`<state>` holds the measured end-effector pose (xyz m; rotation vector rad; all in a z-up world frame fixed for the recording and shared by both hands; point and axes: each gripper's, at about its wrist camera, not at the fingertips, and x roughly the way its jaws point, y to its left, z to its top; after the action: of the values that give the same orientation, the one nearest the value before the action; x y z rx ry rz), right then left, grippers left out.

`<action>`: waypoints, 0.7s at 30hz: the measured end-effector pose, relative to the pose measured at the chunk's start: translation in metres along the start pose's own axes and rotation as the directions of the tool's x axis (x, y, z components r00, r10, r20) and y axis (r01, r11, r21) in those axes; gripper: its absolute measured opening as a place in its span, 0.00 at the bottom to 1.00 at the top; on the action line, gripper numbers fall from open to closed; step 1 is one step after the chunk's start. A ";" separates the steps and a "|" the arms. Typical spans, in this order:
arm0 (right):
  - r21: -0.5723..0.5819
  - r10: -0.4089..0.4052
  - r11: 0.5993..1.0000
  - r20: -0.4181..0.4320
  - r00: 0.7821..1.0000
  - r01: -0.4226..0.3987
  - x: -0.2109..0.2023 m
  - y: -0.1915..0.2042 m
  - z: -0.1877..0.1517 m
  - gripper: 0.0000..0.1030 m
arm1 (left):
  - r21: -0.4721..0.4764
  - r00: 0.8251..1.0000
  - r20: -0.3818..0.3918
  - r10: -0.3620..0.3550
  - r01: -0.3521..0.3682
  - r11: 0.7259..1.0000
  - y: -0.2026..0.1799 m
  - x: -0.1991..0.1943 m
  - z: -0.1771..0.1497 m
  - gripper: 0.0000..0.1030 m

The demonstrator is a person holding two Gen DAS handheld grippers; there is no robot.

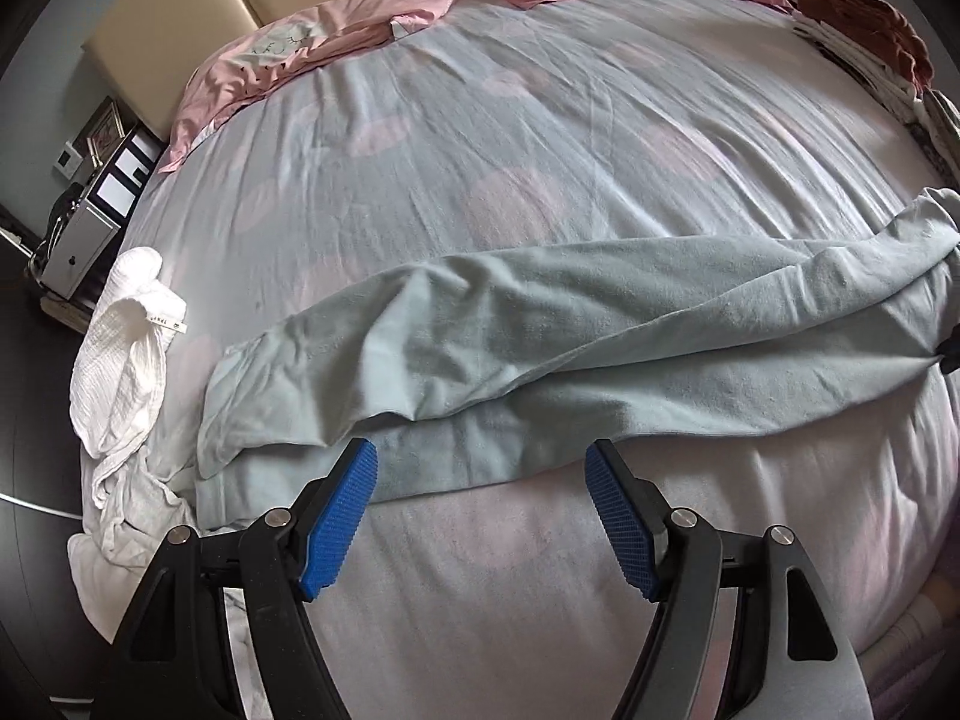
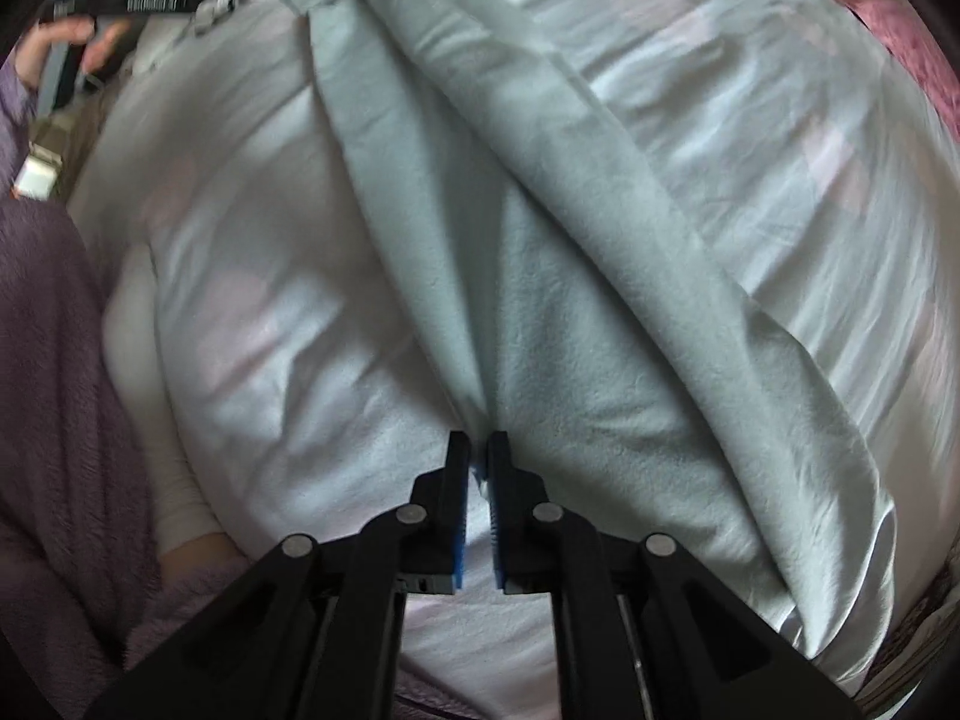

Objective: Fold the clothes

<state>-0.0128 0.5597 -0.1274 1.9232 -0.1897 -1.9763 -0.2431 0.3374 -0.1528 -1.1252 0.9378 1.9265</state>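
Grey-green garment (image 1: 540, 324) lies stretched w/ folds across the bed sheet (image 1: 480, 120) in left wrist view; left gripper (image 1: 480, 462) hovers at its near edge, jaws wide apart, white cloth (image 1: 126, 354) near bed's left edge. Right wrist view: right gripper (image 2: 478, 450) pinched tight on garment's end, fabric running away over the sheet.

A bed sheet (image 1: 480, 138), pale with faint pink patches, is spread wrinkled over the mattress. Pink pillows (image 1: 288, 54) are set against a beige padded headboard (image 1: 180, 6). A grey nightstand (image 1: 84, 240) is seen beside the bed, bearing framed pictures (image 1: 108, 126). A purple fleece sleeve (image 2: 54, 372) is seen at the bed's edge.
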 end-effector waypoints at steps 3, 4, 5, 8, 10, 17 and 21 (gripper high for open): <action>0.089 -0.048 0.995 0.055 0.997 0.043 -0.029 -0.024 -0.014 0.08 | 0.030 0.999 -0.007 0.038 -0.038 0.999 0.013 0.004 -0.001 0.69; 0.119 -0.065 0.991 0.072 0.995 0.056 -0.039 -0.032 -0.019 0.08 | 0.039 0.999 -0.014 0.052 -0.051 0.998 0.018 0.007 -0.001 0.64; 0.149 -0.082 0.986 0.089 0.993 0.068 -0.049 -0.039 -0.024 0.08 | 0.045 0.997 -0.024 0.073 -0.072 0.996 0.026 0.011 -0.002 0.58; 0.243 -0.136 0.965 0.132 0.982 0.101 -0.077 -0.064 -0.038 0.08 | 0.027 0.994 -0.058 0.097 -0.095 0.995 0.051 0.023 -0.004 0.53; 0.320 -0.159 0.941 0.130 0.979 0.110 -0.085 -0.085 -0.046 0.08 | 0.035 0.993 -0.061 0.102 -0.100 0.994 0.058 0.030 -0.005 0.53; 0.504 -0.273 0.844 0.106 0.956 0.185 -0.097 -0.147 -0.104 0.08 | 0.088 0.986 -0.100 0.134 -0.125 0.988 0.046 0.059 -0.006 0.31; 0.407 -0.330 0.869 0.052 0.943 0.282 -0.089 -0.155 -0.123 0.09 | 0.049 0.984 -0.104 0.147 -0.143 0.989 0.048 0.069 0.001 0.23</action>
<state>0.0811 0.7536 -0.1057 2.1925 -0.3597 -2.4196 -0.3093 0.3289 -0.2034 -1.1743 1.1408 1.9679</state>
